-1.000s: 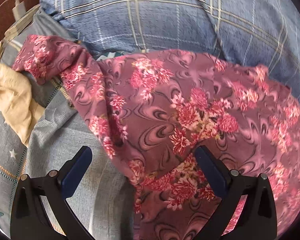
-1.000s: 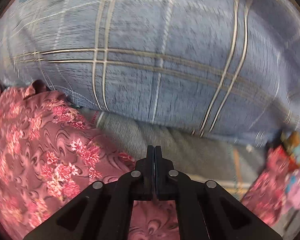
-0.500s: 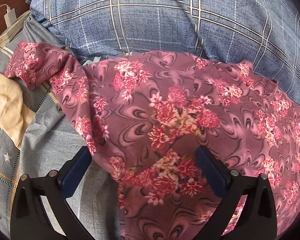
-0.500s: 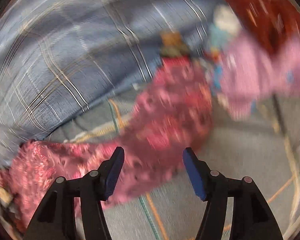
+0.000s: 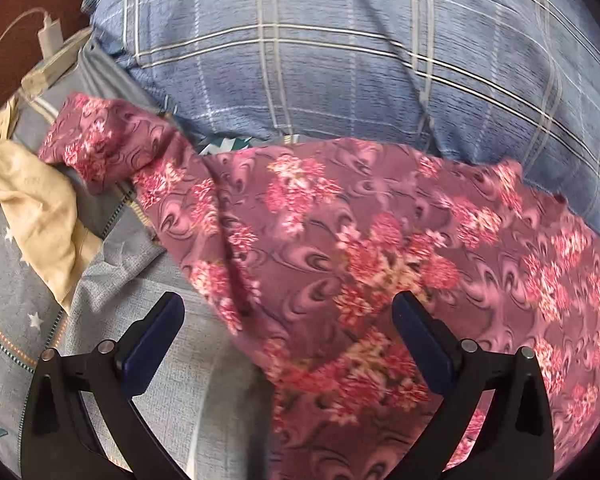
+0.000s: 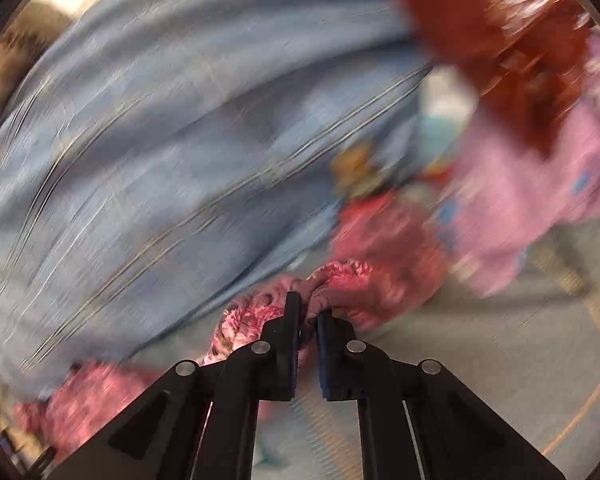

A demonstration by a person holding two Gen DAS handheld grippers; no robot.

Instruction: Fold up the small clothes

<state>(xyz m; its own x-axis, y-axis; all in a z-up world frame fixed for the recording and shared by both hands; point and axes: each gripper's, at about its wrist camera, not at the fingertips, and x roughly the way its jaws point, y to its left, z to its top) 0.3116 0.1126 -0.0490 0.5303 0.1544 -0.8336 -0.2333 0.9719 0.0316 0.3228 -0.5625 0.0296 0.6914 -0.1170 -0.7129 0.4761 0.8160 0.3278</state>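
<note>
A maroon floral garment (image 5: 340, 248) lies spread on the grey bed sheet (image 5: 148, 276), its far edge against a blue plaid pillow (image 5: 320, 48). My left gripper (image 5: 288, 316) is open, its jaws wide apart just above the garment's near left edge, holding nothing. In the blurred right wrist view my right gripper (image 6: 308, 312) is shut on a bunched end of the same floral garment (image 6: 340, 284), which trails away to the lower left.
A cream cloth (image 5: 40, 208) lies left of the garment. A white charger and cable (image 5: 48, 36) sit at the far left. In the right wrist view a pink garment (image 6: 520, 208) and a red-brown cloth (image 6: 500, 24) lie at the right, beside the pillow (image 6: 180, 140).
My right gripper let go, swung right, opened, then closed on a bunched end of the floral garment. The left gripper stayed open and shifted slightly over the garment.
</note>
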